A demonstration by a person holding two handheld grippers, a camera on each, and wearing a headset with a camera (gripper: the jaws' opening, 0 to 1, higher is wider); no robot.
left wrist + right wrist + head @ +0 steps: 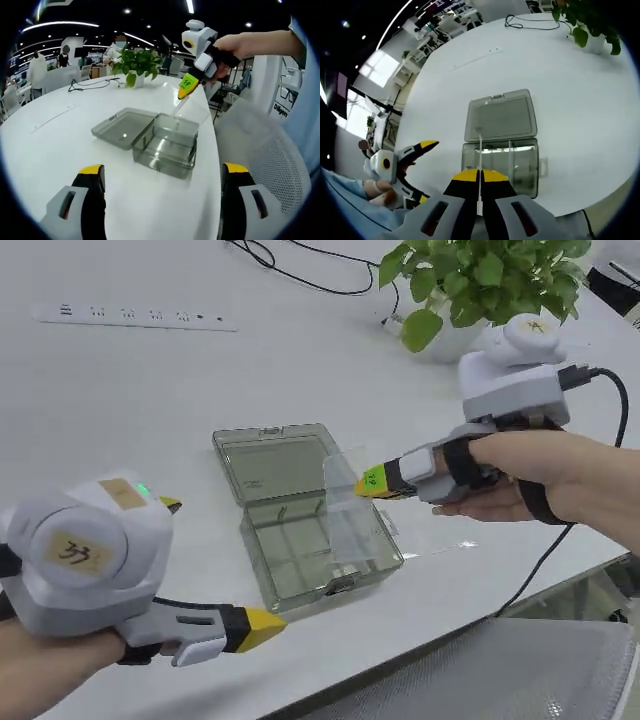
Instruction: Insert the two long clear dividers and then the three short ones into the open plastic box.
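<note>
The surface (120,390) lies bare all round the open box (300,592), a clear divider (345,510) hangs over its mouth, and the plant (480,275) and power strip (135,315) stand well back.

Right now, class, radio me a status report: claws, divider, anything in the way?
Right claw shut on clear divider, over open box. Left claw open, apart from box. Lid flat behind; nothing blocking.

Bright overhead lights, soft shadows, fisheye edge distortion, sharp.
</note>
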